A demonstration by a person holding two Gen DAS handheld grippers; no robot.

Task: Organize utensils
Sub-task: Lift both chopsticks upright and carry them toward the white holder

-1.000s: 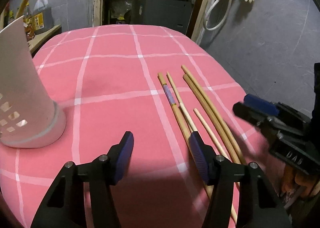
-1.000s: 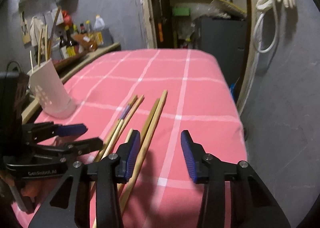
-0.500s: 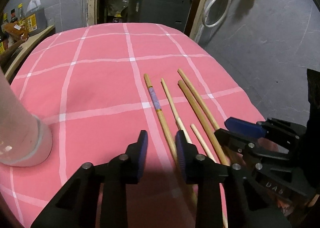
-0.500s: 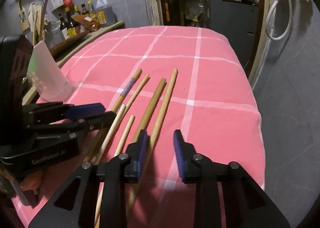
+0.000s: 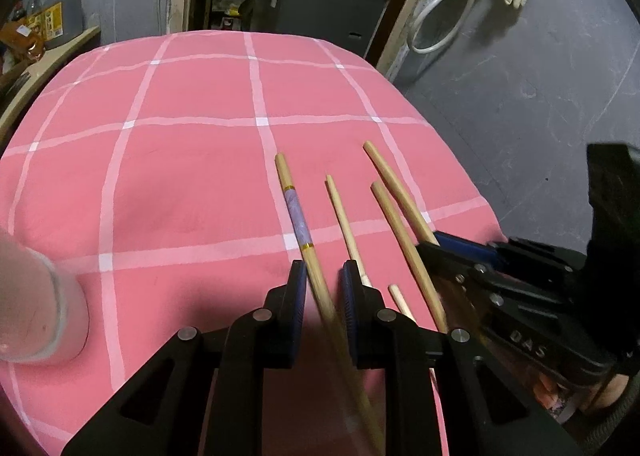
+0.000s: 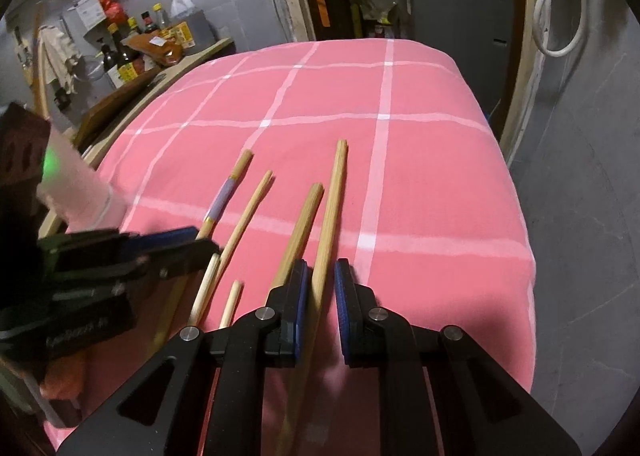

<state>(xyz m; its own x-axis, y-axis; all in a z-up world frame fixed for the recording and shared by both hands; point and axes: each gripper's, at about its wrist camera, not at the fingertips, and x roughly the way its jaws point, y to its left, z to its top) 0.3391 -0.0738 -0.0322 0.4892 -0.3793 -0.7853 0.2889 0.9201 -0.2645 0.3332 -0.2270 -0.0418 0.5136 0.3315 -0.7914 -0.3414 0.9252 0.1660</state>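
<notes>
Several wooden chopsticks lie side by side on the pink checked cloth [image 5: 180,175]. My left gripper [image 5: 323,280] straddles the chopstick with a purple band [image 5: 296,215]. Its jaws are closing, and a gap still shows on the right side of the stick. My right gripper [image 6: 320,280] straddles the outermost long chopstick [image 6: 332,207], also closing, with a sliver of gap at its right pad. Each gripper shows in the other's view: the right gripper [image 5: 438,244] and the left gripper [image 6: 202,240]. The white utensil holder [image 5: 36,316] stands at the left edge of the cloth.
A thin chopstick [image 5: 344,215], two thicker ones [image 5: 400,232] and a short one [image 5: 400,300] lie between the grippers. Bottles [image 6: 128,51] crowd a shelf at the left. The cloth drops off on the right to grey floor [image 6: 580,215]. A dark cabinet [image 5: 320,7] stands behind.
Both grippers slid forward over the chopsticks and their jaws narrowed from wide to nearly closed around one stick each. The holder drifted to the left edge of the left wrist view.
</notes>
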